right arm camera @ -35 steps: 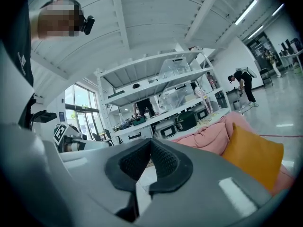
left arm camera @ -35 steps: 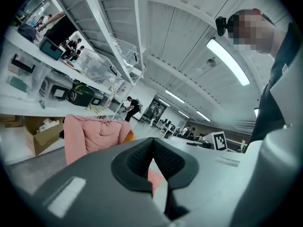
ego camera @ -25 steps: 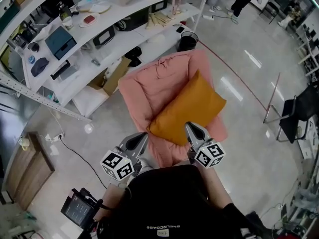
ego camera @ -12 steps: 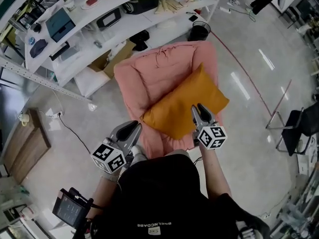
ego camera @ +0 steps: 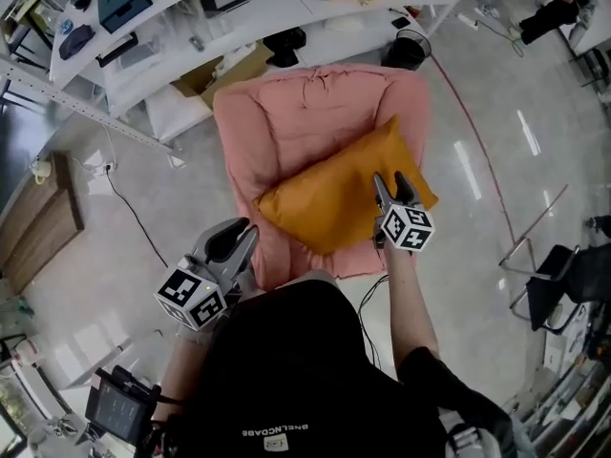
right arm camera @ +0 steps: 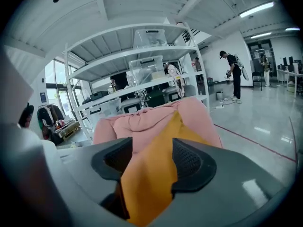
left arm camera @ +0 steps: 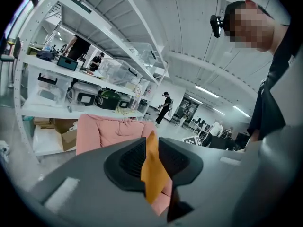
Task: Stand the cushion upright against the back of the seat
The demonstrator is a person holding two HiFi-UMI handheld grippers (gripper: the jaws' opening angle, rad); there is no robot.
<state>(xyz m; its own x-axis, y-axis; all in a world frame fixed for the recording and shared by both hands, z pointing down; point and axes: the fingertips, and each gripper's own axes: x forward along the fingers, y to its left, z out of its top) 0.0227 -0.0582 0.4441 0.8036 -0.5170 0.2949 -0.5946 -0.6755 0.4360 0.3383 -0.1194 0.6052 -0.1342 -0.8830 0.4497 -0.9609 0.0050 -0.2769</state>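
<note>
An orange cushion (ego camera: 329, 194) lies flat and askew on the seat of a pink padded chair (ego camera: 296, 113). My right gripper (ego camera: 392, 182) is over the cushion's near right edge. Its jaws have just been opening and stand apart, and in the right gripper view the cushion (right arm camera: 151, 174) fills the gap between them without being pinched. My left gripper (ego camera: 239, 233) hangs off the chair's near left corner, clear of the cushion. In the left gripper view its tips meet, and a thin wedge of cushion (left arm camera: 152, 169) shows behind them.
White shelving (ego camera: 191, 27) full of equipment stands behind the chair, with a cardboard box (ego camera: 234, 65) and a black bin (ego camera: 406, 53) on the floor. A black folding chair (ego camera: 563, 275) is at the right. A cable (ego camera: 124, 208) trails on the left.
My right gripper has moved forward and down onto the cushion's near edge, and its jaws have spread apart. The left gripper has shifted a little along the chair's left front.
</note>
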